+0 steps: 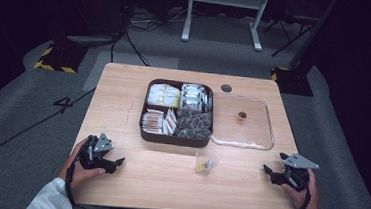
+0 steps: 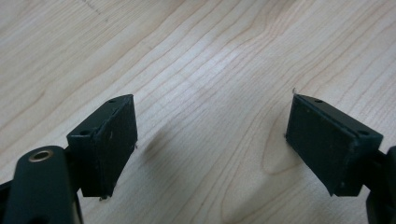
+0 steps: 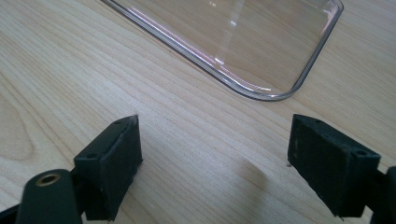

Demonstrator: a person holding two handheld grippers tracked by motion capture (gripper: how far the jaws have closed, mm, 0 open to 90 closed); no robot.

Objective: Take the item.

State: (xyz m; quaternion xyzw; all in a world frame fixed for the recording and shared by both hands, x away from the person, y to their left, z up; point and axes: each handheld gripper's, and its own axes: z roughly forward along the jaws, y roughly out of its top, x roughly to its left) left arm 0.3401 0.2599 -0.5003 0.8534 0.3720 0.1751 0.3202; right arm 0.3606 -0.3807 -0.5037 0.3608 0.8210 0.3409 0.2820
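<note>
A dark brown divided box [image 1: 176,138] stands at the table's middle, with several packets and tea bags in its compartments. Beside it on the right lies a clear plastic lid [image 1: 245,121] with a small brown knob [image 1: 242,116]; one corner of that lid [image 3: 261,56] lies ahead of my right gripper. A small clear cup [image 1: 206,161] with something yellow inside stands in front of the box. My left gripper [image 1: 116,162] rests near the front left, open, bare wood between its jaws [image 2: 210,140]. At the front right my right gripper [image 1: 268,172] is open too [image 3: 215,163], nothing in it.
The wooden table [image 1: 132,180] has a round grommet hole [image 1: 226,88] at the back right. On the grey floor behind it are cables, a yellow-and-black striped base [image 1: 56,59] and a white frame's legs [image 1: 223,17].
</note>
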